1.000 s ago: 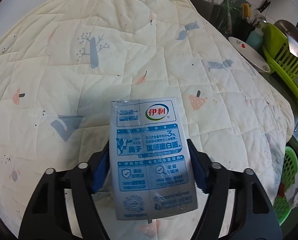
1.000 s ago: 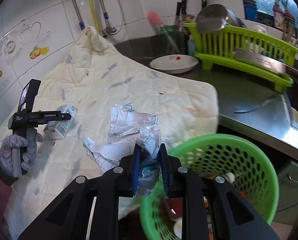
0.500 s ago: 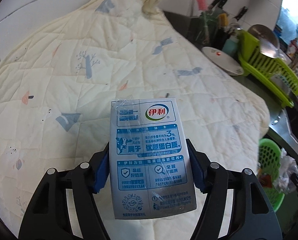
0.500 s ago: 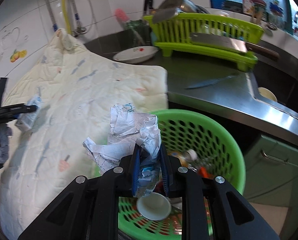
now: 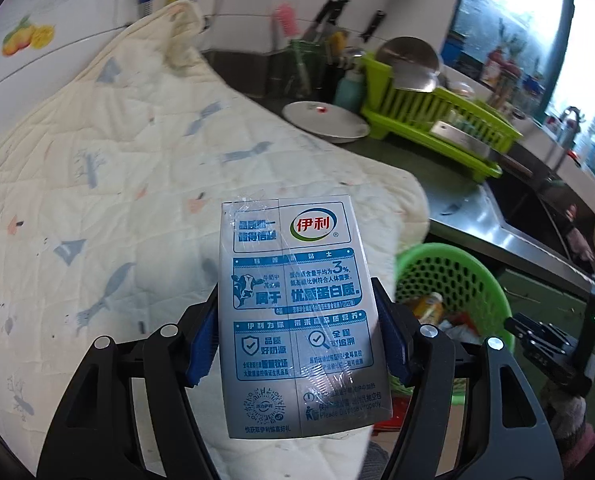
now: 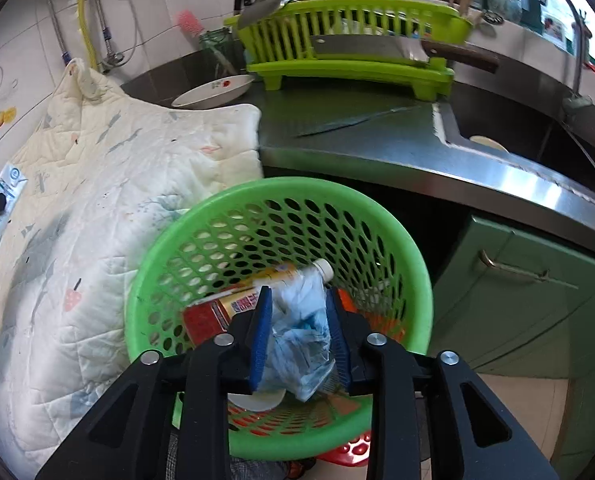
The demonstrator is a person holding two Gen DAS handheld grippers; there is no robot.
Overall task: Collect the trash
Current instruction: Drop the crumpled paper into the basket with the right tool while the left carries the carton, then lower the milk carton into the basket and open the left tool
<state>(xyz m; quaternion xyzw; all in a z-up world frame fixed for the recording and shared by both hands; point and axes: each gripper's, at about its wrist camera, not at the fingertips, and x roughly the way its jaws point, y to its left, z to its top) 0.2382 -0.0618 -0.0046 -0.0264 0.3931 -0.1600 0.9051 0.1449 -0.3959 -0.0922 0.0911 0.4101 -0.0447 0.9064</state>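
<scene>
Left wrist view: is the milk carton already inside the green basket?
No, the milk carton is clamped between the left claw's blue pads, above the quilt, with the green basket off to its right.

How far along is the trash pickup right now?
Done: bottles and other trash already lie in the green basket. In hand: the right gripper has just been opening over the basket with the crumpled paper between its jaws; the left gripper holds the milk carton. Left: drop the carton in.

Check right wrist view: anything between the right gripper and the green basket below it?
Only the crumpled wrapper, sitting between the right gripper's just-opening fingers over the green basket. Right wrist view.
</scene>
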